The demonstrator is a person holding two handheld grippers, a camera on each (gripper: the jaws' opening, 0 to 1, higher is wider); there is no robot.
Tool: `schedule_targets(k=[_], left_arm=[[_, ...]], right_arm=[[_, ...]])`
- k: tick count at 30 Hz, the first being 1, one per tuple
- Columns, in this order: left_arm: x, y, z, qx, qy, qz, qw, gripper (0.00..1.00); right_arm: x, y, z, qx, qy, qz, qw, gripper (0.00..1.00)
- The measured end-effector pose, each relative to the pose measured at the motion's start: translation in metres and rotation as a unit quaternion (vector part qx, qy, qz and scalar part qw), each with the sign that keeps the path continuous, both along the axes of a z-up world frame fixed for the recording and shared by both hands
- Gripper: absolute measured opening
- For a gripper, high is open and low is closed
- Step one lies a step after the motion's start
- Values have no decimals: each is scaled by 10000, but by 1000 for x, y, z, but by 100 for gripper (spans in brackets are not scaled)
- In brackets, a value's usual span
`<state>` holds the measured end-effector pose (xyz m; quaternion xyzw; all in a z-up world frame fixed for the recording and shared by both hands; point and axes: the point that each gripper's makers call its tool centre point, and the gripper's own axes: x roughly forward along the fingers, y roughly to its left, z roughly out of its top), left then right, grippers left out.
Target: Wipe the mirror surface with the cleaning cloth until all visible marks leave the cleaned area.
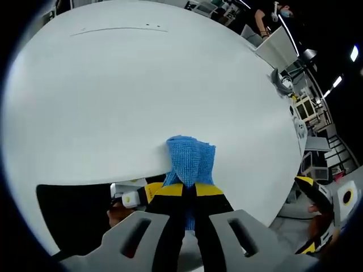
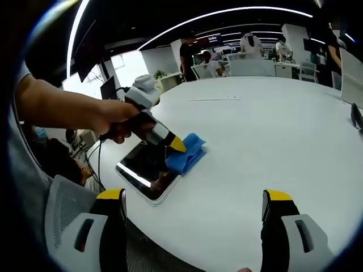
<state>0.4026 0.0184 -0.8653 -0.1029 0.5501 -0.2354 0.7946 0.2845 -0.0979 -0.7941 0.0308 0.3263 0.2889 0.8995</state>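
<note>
the mirror [image 2: 146, 170] lies flat on the worktop [image 2: 272, 136] near its front edge. the cloth [image 2: 186, 153] rests half on the mirror's right end, half on the worktop, under the left tool [image 2: 170, 141]. chairs [image 2: 255, 67] stand behind the worktop.

Broad bare stretches of the round white table [image 2: 272, 147] lie open beyond the dark rectangular mirror [image 2: 144, 170], where the folded blue cloth [image 2: 187, 152] and left gripper [image 2: 173, 144] crowd its far edge.

Left tongs [image 1: 190, 195] and right tongs [image 2: 193, 212]: grey bodies, black jaws, yellow-tipped
</note>
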Motion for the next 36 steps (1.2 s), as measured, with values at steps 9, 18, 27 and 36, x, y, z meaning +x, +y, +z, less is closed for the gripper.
schedule_targets(k=[9, 18, 27, 36], left_arm=[[0, 0, 0, -1, -34, -21, 10000, 2], [0, 4, 0, 8, -46, -60, 10000, 2], [1, 19, 0, 57, -59, 1, 10000, 2], [3, 37, 0, 116, -101, 108, 9998, 2]], right_arm=[[0, 0, 0, -18, -21, -5, 10000, 99], [0, -2, 2, -36, -43, -41, 10000, 99], [1, 1, 2, -130, -118, 44, 9998, 99], [5, 3, 6, -203, -251, 93, 9994, 99]])
